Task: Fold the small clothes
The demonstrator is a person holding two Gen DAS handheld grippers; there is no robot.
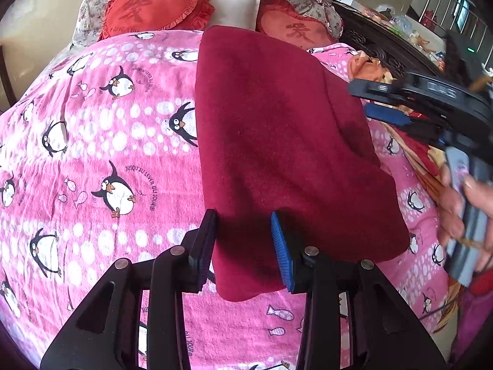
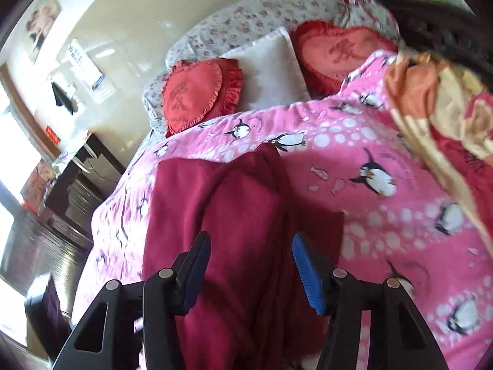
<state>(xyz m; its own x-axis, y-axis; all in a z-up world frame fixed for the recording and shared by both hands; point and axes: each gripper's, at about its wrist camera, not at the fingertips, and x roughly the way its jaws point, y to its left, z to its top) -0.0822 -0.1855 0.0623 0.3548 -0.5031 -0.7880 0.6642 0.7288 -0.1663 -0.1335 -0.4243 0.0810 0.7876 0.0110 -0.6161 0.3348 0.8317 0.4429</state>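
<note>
**Red cloth folded on the penguin blanket, both grippers open**

So the dark red cloth (image 1: 283,141) is lying on the pink penguin blanket (image 1: 101,141) that covers the bed. It looks folded over into a long, roughly rectangular shape, with a thick rounded fold line running down its right side in the left wrist view.

Left gripper (image 1: 243,246) is right at the near end of the cloth. Its fingers (image 1: 282,246) are spread wide and the near corner of the cloth sits in the gap between them, but nothing is pinched, the pads aren't closed on the fabric. Can't tell whether the left pad actually touches the cloth edge or is just beside it.

Right gripper (image 2: 251,273) hangs over the cloth (image 2: 234,215) too, fingers (image 2: 308,277) wide apart and holding nothing. That view is a bit motion-blurred. You can also see the right gripper (image 1: 409,104) off the cloth's right edge from the left camera, with the person's hand (image 1: 462,203) on the handle.

At the head of the bed: two red heart cushions (image 1: 157,9) with a white pillow (image 1: 234,7) between them. An orange and yellow fabric (image 2: 437,104) is bunched on the right side of the bed.
</note>
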